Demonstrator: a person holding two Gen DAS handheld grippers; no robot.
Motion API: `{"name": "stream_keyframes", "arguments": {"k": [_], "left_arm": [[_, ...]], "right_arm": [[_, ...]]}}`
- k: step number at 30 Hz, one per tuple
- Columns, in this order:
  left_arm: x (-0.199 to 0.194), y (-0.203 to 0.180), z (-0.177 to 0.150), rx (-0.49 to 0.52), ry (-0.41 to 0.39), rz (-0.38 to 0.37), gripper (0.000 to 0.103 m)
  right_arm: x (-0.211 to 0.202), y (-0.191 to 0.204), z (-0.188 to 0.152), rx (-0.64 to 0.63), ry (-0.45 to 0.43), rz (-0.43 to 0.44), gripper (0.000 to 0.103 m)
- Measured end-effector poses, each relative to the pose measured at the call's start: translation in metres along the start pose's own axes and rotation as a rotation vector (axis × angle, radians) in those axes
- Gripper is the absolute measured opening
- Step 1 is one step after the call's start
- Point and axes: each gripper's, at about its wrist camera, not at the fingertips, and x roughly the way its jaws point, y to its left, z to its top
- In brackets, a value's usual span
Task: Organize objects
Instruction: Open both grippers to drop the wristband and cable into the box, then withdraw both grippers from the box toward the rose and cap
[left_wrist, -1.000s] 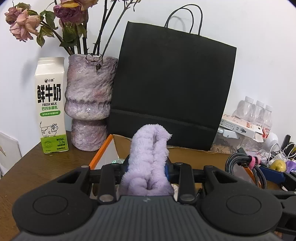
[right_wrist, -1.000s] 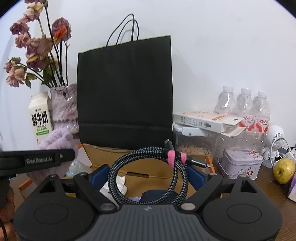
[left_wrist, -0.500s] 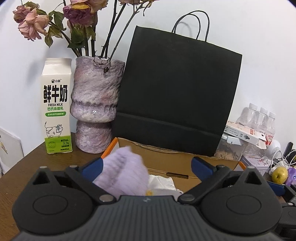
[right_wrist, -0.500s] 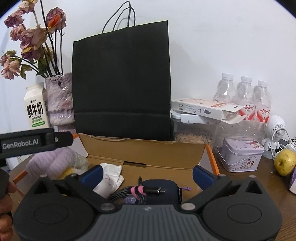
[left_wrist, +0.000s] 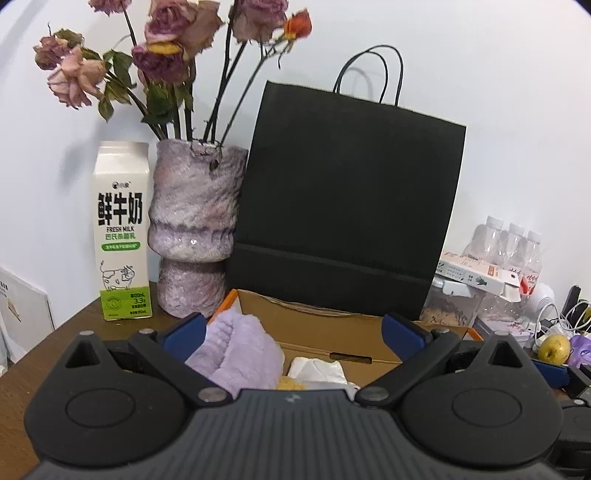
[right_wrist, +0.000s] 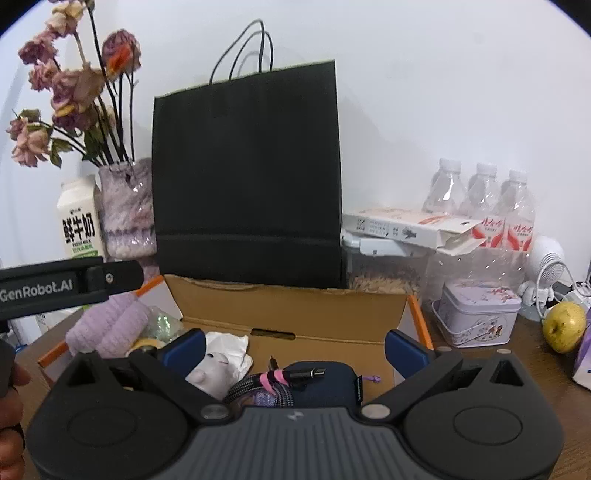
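Observation:
An open cardboard box (left_wrist: 332, 325) (right_wrist: 295, 310) sits in front of a black paper bag (left_wrist: 343, 206). A fluffy purple cloth (left_wrist: 240, 354) (right_wrist: 110, 328) lies at the box's left end. A coiled braided cable with a pink tie (right_wrist: 273, 384) lies in the box on a dark blue pouch (right_wrist: 325, 384), beside white tissue (right_wrist: 229, 347). My left gripper (left_wrist: 291, 332) is open and empty above the box, just right of the cloth. My right gripper (right_wrist: 293, 347) is open and empty above the cable.
A milk carton (left_wrist: 122, 236) and a purple vase with dried roses (left_wrist: 195, 229) stand at the back left. Water bottles (right_wrist: 480, 199), a flat carton (right_wrist: 406, 225), a tin (right_wrist: 480, 314), a white speaker (right_wrist: 546, 266) and a yellow fruit (right_wrist: 565, 326) crowd the right side.
Both grippers have opened. The left one let the purple cloth fall into the box's left end; the right one let the cable drop onto the pouch. Both have since drawn back a little.

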Motion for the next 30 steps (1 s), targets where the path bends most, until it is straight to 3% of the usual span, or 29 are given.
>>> {"name": "stream_keyframes", "arguments": {"k": [9, 25, 30], "left_arm": [[-0.026, 0.007, -0.008, 0.017, -0.015, -0.013, 0.103], [-0.096, 0.028, -0.025, 0.000, -0.106, -0.040, 0.103], [-0.116, 0.031, -0.033, 0.011, -0.091, -0.073, 0.103]], "right_arm": [[-0.033, 0.003, -0.010, -0.022, -0.047, -0.008, 0.103], [-0.090, 0.012, -0.040, -0.034, -0.050, -0.009, 0.103], [-0.110, 0.016, -0.053, -0.038, -0.041, -0.002, 0.103]]}}
